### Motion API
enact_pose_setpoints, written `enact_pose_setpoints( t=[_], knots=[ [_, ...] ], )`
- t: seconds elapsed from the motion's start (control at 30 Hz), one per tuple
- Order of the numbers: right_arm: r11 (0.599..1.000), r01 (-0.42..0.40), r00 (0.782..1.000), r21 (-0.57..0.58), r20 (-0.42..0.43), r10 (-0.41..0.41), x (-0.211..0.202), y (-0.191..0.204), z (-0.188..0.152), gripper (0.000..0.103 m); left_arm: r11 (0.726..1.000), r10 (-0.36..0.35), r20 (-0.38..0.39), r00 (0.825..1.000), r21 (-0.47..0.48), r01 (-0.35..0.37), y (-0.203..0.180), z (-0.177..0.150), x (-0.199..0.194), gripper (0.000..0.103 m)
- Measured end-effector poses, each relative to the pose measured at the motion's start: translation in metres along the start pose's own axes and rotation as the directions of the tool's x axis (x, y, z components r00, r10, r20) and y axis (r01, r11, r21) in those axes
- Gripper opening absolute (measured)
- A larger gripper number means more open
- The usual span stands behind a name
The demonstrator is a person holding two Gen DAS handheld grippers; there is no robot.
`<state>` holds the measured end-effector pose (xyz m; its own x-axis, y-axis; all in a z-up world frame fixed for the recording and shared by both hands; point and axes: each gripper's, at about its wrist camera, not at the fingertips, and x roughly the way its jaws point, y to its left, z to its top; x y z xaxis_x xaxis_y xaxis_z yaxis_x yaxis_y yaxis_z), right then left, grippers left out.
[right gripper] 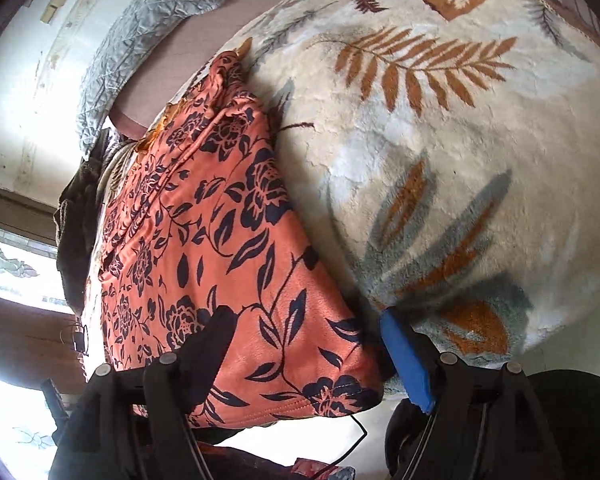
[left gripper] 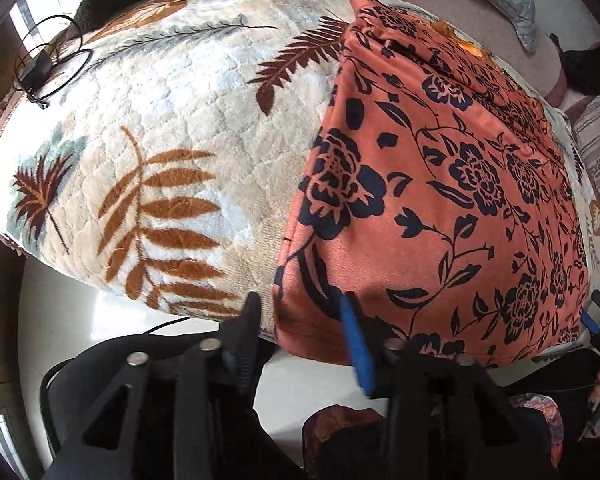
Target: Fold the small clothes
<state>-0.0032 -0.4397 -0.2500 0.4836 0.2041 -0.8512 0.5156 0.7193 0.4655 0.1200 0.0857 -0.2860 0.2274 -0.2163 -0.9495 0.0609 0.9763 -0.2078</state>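
Leaf-print blanket (left gripper: 172, 128) w/ black cable (left gripper: 52, 64) – grey quilted pillow (right gripper: 140, 40) behind.

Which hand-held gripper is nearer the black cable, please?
Left. The left hand-held gripper is on the cable's side of the orange garment; the right hand-held gripper is opposite.

- Daylight is admitted through a window (right gripper: 16, 264), blown out to white;
- glare is thrown on the floor (left gripper: 80, 312);
- edges are bowed and darkened by fisheye distortion.
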Motion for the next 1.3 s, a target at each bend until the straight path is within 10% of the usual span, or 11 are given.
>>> enact_pose_setpoints(
  t=[0.2,0.3,0.37,0.43,0.47,0.67,0.8,0.87,0.93,1.0,1.3],
  knots=[
    [1.0,-0.015,0.999,-0.002,-0.041,0.015,0.013,-0.003,-0.008,0.073,1.0,0.004,-0.009,1.0,0.025,-0.004,-0.011,0.001,0.008,0.033],
    [0.996,0.012,0.997,-0.089,-0.071,-0.018,0.02,0.013,-0.018,0.048,0.999,-0.004,-0.038,0.999,0.033,0.006,-0.014,0.004,0.015,0.054],
    [0.989,0.05,0.995,-0.136,-0.08,-0.062,0.026,0.02,-0.023,0.03,0.999,-0.022,-0.041,0.999,0.04,0.023,-0.014,0.006,0.02,0.054],
    [0.98,0.083,0.993,-0.182,-0.066,-0.096,0.026,0.026,-0.026,0.015,0.998,-0.038,-0.036,0.999,0.043,0.04,-0.016,0.008,0.024,0.03],
    [0.979,0.071,0.994,-0.192,-0.063,-0.084,0.024,0.028,-0.027,0.014,0.998,-0.041,-0.039,0.998,0.045,0.043,-0.014,0.009,0.024,0.011],
    [0.988,0.043,0.996,-0.151,-0.076,-0.054,0.019,0.024,-0.017,0.018,0.995,-0.092,-0.04,0.995,0.027,0.093,-0.004,0.018,0.024,0.01],
    [0.979,0.07,0.989,-0.191,-0.112,-0.093,0.03,0.031,-0.017,0.039,0.996,-0.083,-0.094,0.992,0.014,0.085,0.001,0.025,0.032,0.046],
    [0.974,0.033,0.991,-0.226,-0.115,-0.061,0.032,0.038,-0.019,0.056,0.994,-0.101,-0.096,0.99,0.017,0.104,0.0,0.026,0.035,0.044],
    [0.96,0.059,0.99,-0.273,-0.108,-0.092,0.034,0.046,-0.022,0.038,0.994,-0.106,-0.082,0.991,0.021,0.108,-0.002,0.028,0.035,0.014],
    [0.958,0.024,0.991,-0.287,-0.117,-0.06,0.031,0.051,-0.02,0.012,0.992,-0.121,-0.065,0.99,0.03,0.124,-0.003,0.031,0.031,0.008],
    [0.948,-0.171,0.985,-0.267,-0.018,0.172,-0.023,0.091,0.031,0.012,0.95,-0.311,0.032,0.95,0.022,0.31,0.0,0.095,-0.025,0.008]
  ],
)
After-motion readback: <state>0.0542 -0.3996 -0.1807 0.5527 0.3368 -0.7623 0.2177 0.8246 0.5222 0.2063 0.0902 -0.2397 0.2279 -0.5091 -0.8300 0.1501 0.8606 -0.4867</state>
